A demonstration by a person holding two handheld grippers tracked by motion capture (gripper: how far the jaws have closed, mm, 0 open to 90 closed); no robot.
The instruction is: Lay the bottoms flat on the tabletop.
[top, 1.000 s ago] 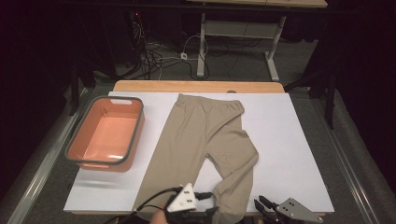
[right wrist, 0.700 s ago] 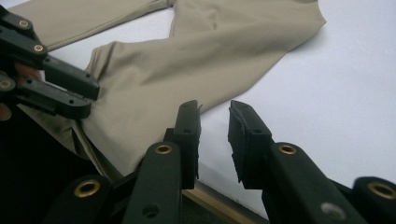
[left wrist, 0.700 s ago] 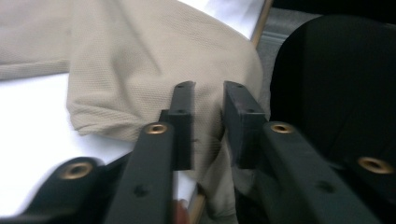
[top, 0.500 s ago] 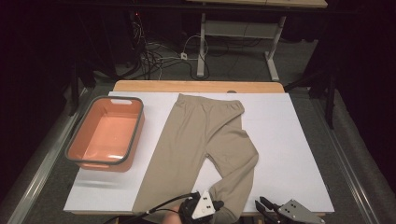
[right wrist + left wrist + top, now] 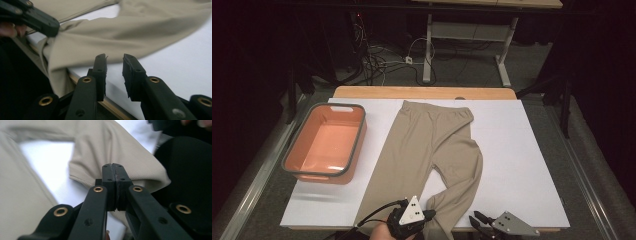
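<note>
Left gripper (image 5: pixel 428 216), 6 o'clock on the table: jaws have just snapped together, clamped on the hem of the beige leggings (image 5: pixel 432 150) lying mid-table. Right gripper (image 5: pixel 476 219), 5 o'clock: jaws part-open, holding nothing, just beside the cloth.

A pair of beige, finely ribbed stretch trousers (image 5: pixel 432 150) lies flat on the white sheet covering the counter (image 5: pixel 522 150), waistband toward twelve o'clock, near the sheet's far edge. One leg runs straight down toward seven o'clock, reaching the near edge. The other leg bends at the knee, curving from three o'clock back toward six, so a white gap shows between the two legs. The bent leg's cuff (image 5: pixel 150 173) hangs slightly over the counter's near edge at six o'clock, bunched and creased where it is pinched; elsewhere the cloth is smooth.
</note>
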